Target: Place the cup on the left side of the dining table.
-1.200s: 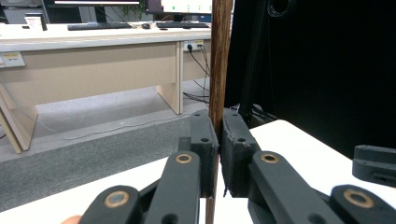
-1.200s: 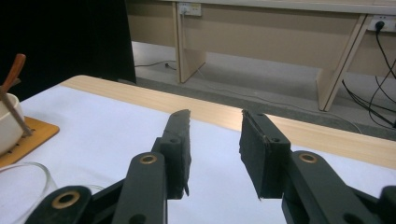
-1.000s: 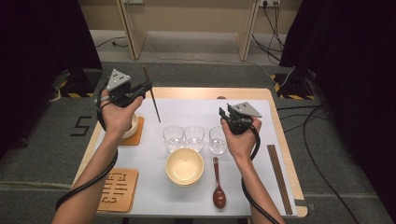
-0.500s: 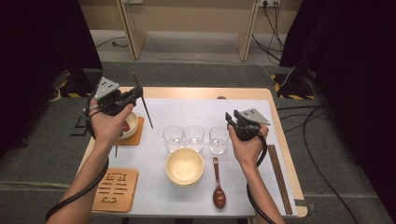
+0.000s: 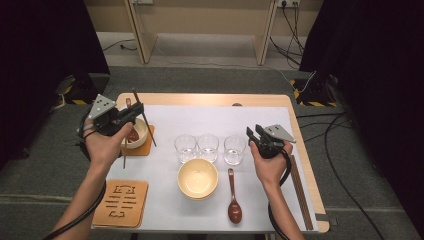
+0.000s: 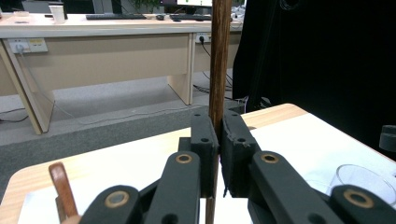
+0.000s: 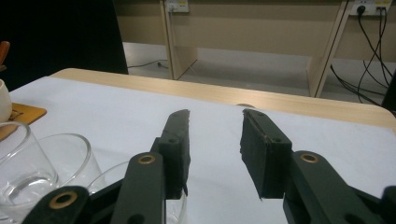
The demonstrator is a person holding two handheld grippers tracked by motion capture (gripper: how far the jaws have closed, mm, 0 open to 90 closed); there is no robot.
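Left hand-held gripper [image 5: 134,111] raised, clamping upright chopstick [image 6: 219,60] above small bowl [image 5: 140,134]

thin dark-brown wooden chopstick [image 6: 219,60]: smooth, faintly grained wood with a low sheen
left black plastic hand-held gripper [image 6: 218,140]: matt; pads look slightly rough
right black plastic hand-held gripper [image 7: 214,149]: matt, pad edges worn
three clear drinking glasses [image 5: 209,148]: glossy, see-through
cream round bowl [image 5: 197,178]: smooth glazed look, at 6 o'clock from the glasses
dark reddish-brown spoon [image 5: 234,206]: glossy, lacquered look
light wooden worktop [image 5: 210,99]: matt
white sheet [image 5: 200,120]: matt; paper or cloth, cannot tell
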